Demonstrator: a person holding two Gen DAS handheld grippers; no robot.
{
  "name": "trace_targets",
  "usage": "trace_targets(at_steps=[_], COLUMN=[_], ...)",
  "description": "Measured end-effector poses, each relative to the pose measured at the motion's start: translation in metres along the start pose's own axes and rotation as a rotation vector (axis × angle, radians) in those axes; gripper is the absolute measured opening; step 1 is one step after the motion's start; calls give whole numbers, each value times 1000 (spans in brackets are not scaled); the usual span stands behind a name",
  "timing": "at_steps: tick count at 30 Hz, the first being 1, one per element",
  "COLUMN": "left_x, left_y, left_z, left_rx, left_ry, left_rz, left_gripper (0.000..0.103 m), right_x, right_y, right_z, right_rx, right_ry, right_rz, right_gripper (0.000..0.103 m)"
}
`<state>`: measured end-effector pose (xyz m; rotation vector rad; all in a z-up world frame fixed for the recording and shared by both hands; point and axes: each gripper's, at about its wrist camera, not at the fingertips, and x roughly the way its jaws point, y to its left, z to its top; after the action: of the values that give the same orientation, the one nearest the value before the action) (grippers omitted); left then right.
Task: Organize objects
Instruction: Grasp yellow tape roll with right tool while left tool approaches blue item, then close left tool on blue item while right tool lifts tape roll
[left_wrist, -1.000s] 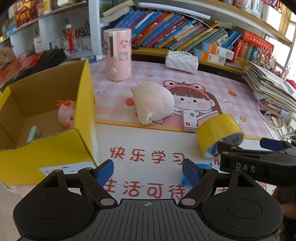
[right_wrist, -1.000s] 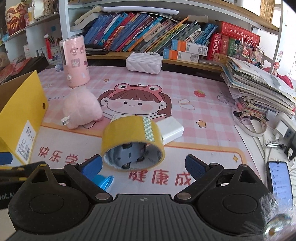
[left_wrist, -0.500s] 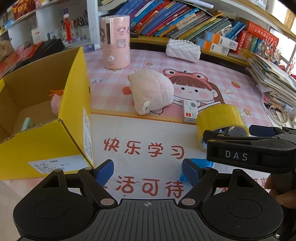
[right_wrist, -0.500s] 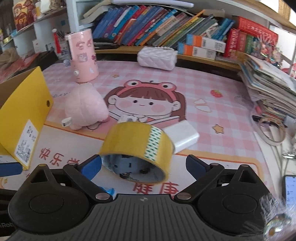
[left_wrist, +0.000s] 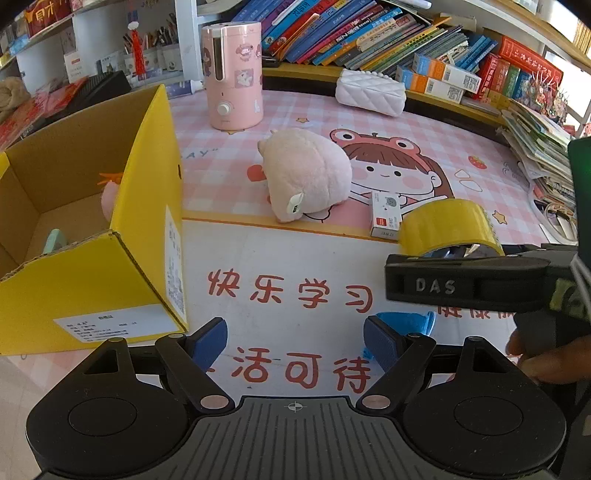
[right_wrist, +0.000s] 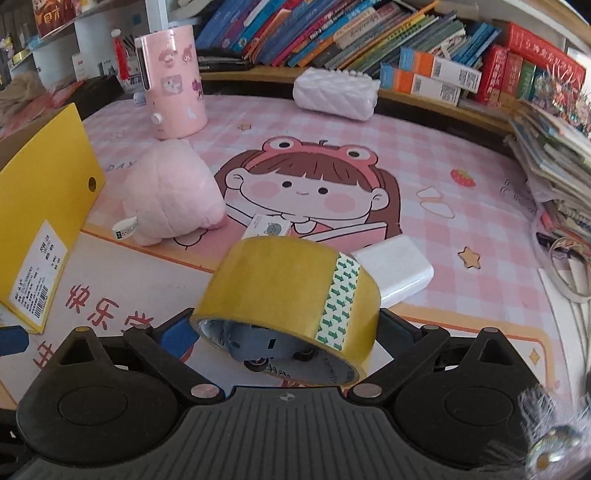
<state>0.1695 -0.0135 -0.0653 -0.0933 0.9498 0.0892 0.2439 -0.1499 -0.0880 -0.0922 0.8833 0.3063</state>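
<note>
A roll of yellow tape (right_wrist: 288, 299) lies on its side between the jaws of my right gripper (right_wrist: 284, 332), which stand wide apart around it; I cannot tell whether they touch it. It also shows in the left wrist view (left_wrist: 447, 229), beyond the right gripper's black body (left_wrist: 469, 280). My left gripper (left_wrist: 295, 341) is open and empty above the mat, with a blue object (left_wrist: 406, 321) by its right finger. An open yellow box (left_wrist: 88, 280) at the left holds a small pink toy (left_wrist: 109, 195). A pink plush (left_wrist: 306, 177) lies mid-mat.
A small white carton (left_wrist: 386, 218) and a white block (right_wrist: 397, 269) lie beside the tape. A pink humidifier (left_wrist: 232, 74) and a white quilted pouch (left_wrist: 369, 92) stand at the back. Stacked papers (right_wrist: 554, 162) crowd the right edge. Bookshelves run behind.
My right gripper has moved forward so the tape roll now sits between its fingers. The left gripper has drifted forward and right, with the box sliding left in view.
</note>
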Motion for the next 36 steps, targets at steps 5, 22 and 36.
trace_targets(at_steps=[5,22,36], left_x=[3,12,31], left_y=[-5,-42,-57], left_z=[2,-1,-8], left_rx=[10,68,96], left_ry=[0,5,30], left_rz=[-12,-119,-113], left_gripper=[83,82,59], right_x=[-8,-70,-102], right_y=[-23,-77,-81], right_z=[3,-12,-21], right_rx=[169,396,327], right_ry=[29,-110,-285], right_rz=[43,100,54], right_gripper=[99,98,98])
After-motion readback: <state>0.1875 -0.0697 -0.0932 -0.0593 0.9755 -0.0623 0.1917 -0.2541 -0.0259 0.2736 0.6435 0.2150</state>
